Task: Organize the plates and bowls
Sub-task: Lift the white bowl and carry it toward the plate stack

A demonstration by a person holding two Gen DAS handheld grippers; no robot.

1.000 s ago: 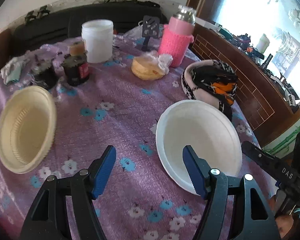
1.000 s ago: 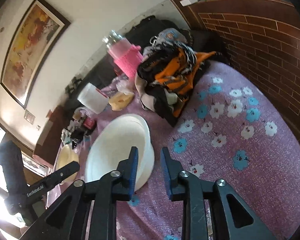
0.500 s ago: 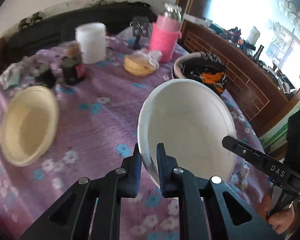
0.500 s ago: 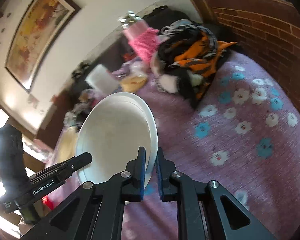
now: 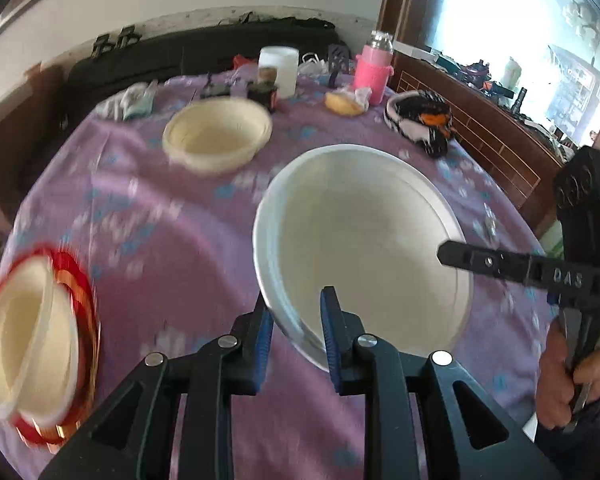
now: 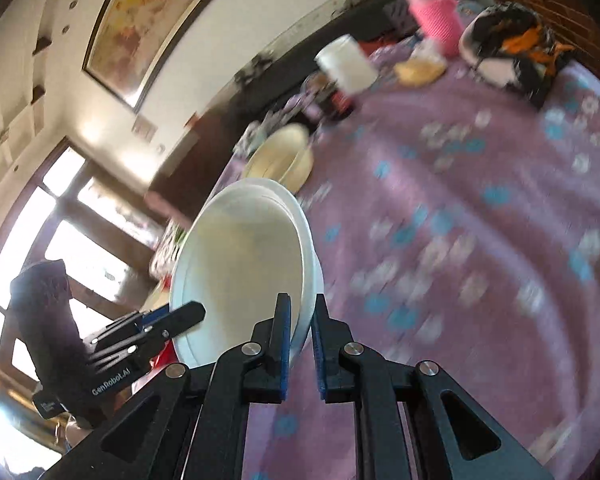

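You have the white bowl (image 5: 360,240) lifted off the worktop (image 5: 160,240), each gripper pinching its rim: the left gripper (image 5: 296,344) on the near edge, the right gripper (image 6: 300,344) opposite, probably so it stays level on the way to the cream bowl (image 5: 218,138).

White bowl (image 5: 364,240) tilted above table, cream bowl (image 5: 218,138) upright, far side
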